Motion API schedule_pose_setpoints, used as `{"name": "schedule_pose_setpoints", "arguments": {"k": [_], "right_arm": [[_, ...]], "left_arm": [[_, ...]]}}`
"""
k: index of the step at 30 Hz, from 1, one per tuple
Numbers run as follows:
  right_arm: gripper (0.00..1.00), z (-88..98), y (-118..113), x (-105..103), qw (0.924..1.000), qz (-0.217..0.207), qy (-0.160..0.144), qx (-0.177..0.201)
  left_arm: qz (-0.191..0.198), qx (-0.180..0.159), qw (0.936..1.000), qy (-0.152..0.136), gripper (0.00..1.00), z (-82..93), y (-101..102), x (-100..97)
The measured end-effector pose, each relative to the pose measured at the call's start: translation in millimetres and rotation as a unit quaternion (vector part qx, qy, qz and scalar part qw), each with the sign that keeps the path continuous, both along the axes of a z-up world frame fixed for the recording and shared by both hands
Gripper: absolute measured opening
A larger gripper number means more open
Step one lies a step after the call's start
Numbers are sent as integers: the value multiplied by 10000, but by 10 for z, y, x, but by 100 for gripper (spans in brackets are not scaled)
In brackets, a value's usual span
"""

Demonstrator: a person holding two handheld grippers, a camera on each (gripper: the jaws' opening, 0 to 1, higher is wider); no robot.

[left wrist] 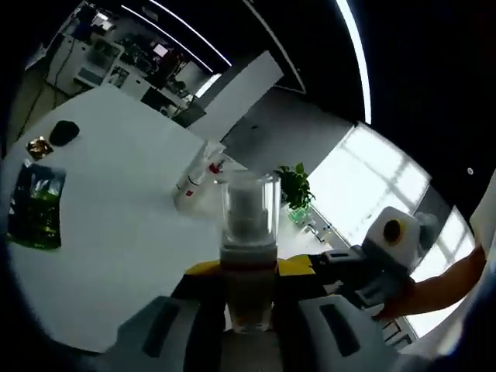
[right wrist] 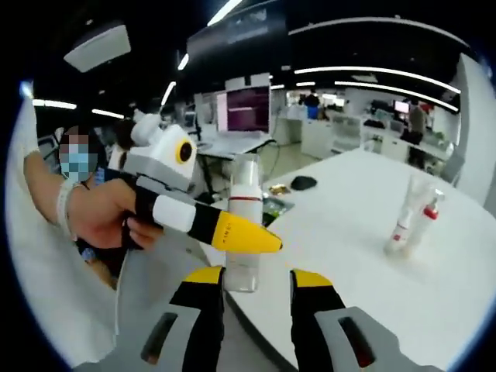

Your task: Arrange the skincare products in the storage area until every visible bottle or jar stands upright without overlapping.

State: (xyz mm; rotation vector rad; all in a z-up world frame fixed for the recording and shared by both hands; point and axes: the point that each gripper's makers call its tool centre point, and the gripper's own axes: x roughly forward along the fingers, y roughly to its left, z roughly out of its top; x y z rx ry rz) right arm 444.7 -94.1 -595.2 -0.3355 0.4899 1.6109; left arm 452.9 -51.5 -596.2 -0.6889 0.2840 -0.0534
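Bottle (left wrist: 248, 256): clear, capped, held upright off the table's edge, clamped between the left gripper's (left wrist: 246, 306) jaws.
Right gripper (right wrist: 254, 288): jaws apart, just beneath the bottle (right wrist: 243, 225), nothing gripped.
Table (right wrist: 364, 287): white; tube (right wrist: 411, 217) seen standing beyond the right gripper.

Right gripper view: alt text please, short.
A clear bottle with a white cap is held off the white table by the left gripper, gripped by a person's hand, just beyond the right gripper with its jaws apart. A white bottle with red trim stands farther right on the table.
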Motion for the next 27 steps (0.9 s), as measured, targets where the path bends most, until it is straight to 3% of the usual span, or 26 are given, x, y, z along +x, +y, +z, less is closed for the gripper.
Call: {"name": "schedule_pose_setpoints", "arguments": {"k": [4,8,12,15,17,19,27], "right_arm": [[27,179,17,48,9974,-271,546,393],[27,315,151,16,9932,-321,908,647],[27,274,281,-144,9947,-34,924,456],[25,55,255,-199,9966,-4,813,-86],[22,-14,255,-230,9956,-1,918,-185],[19,-50,251,-227,9949,-54,979,-252],[14,-146,163,-190,9943,-257,915,-486]], "left_arm": [[-154,509,9985,145,17,-72,50,-29],[-494,1005,9935,216,17,-108,-88,2],[-943,1520,9831,382,17,-217,-248,0],[-1200,1870,9743,378,17,-238,-358,-10],[-1308,2060,9688,430,17,-275,-380,-18],[-1322,2132,9662,594,17,-351,-375,-33],[-1445,2507,9542,764,17,-459,-425,-31]]}}
